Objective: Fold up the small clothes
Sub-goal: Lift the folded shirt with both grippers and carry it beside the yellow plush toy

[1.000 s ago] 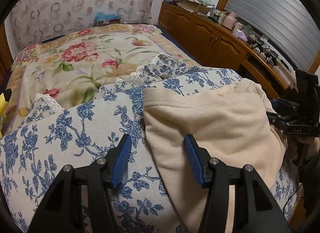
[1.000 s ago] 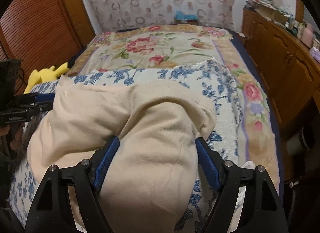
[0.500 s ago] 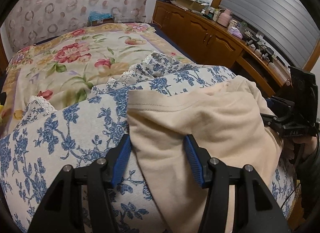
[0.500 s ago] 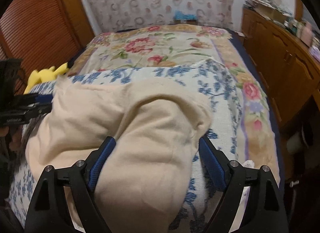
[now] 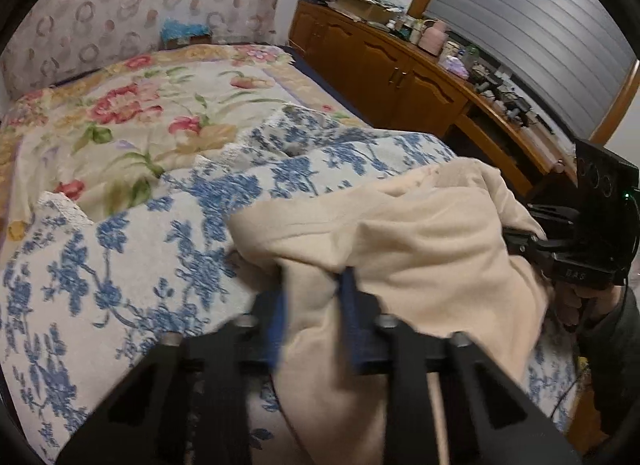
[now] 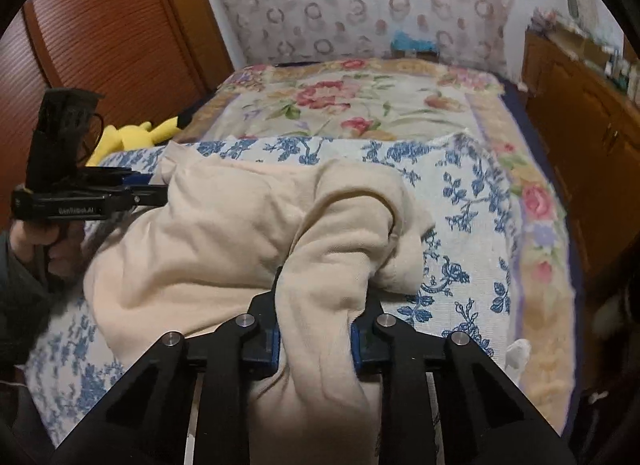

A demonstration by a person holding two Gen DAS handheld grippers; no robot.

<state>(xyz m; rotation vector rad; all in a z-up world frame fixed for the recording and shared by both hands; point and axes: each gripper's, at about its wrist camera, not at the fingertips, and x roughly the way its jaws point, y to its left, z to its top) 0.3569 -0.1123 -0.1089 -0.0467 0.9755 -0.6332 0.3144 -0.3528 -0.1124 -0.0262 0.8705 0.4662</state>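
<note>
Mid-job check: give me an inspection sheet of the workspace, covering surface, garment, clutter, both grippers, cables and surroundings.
Surface: blue floral cover over a flowered bedspread.
Job's things: cream garment, bunched, not yet folded flat.
Clutter: yellow plush toy at the bed's left edge.
Grippers: left gripper and right gripper each closed on cream cloth.
Cables: black cable on the left gripper's housing.
Surroundings: wooden cabinet, its top crowded with small items.

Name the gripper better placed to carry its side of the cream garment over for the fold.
Right, narrowly. The right gripper pinches a thick, sharply seen bunch of the cream garment. The left gripper also grips cloth, but its view is motion-blurred.
</note>
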